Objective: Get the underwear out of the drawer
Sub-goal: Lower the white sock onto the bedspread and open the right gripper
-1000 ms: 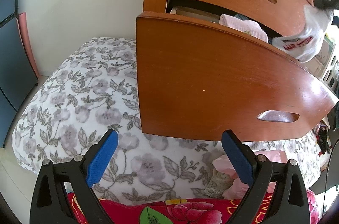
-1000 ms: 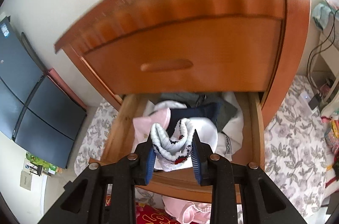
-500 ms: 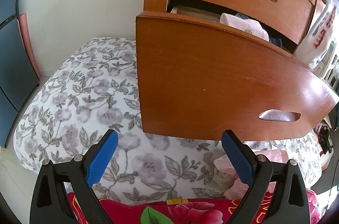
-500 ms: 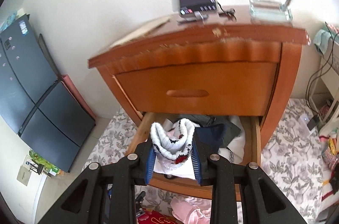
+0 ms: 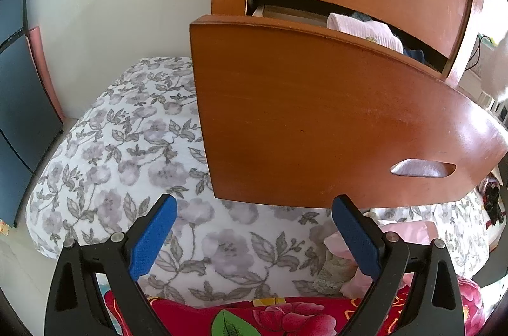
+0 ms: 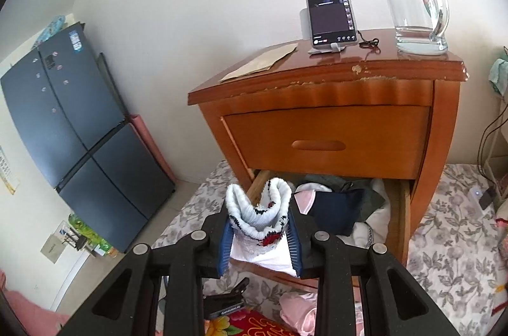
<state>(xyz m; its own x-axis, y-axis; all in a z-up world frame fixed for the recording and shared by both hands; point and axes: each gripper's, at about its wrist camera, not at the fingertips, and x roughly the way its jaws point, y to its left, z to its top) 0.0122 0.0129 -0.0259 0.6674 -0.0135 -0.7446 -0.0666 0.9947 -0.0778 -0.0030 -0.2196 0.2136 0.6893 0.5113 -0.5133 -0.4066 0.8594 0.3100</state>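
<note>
Right gripper [image 6: 258,236] fingers clamp white underwear [image 6: 258,217], waistband up, centre frame, clear above open drawer [image 6: 401,209]. Left gripper [image 5: 254,232] wide, empty, below drawer front.

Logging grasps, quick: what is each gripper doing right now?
Left gripper: open, holding nothing, in front of the open drawer.
Right gripper: closed on white underwear.

The underwear [image 6: 258,218] is white knit with black and red marks along its ribbed band. The nightstand [image 6: 333,101] is glossy orange-brown wood. The blanket [image 5: 127,145] is white with grey-lilac flowers and leaves. The tongs' pads [image 5: 154,236] are blue. The fridge [image 6: 73,139] is dark blue-grey.
</note>
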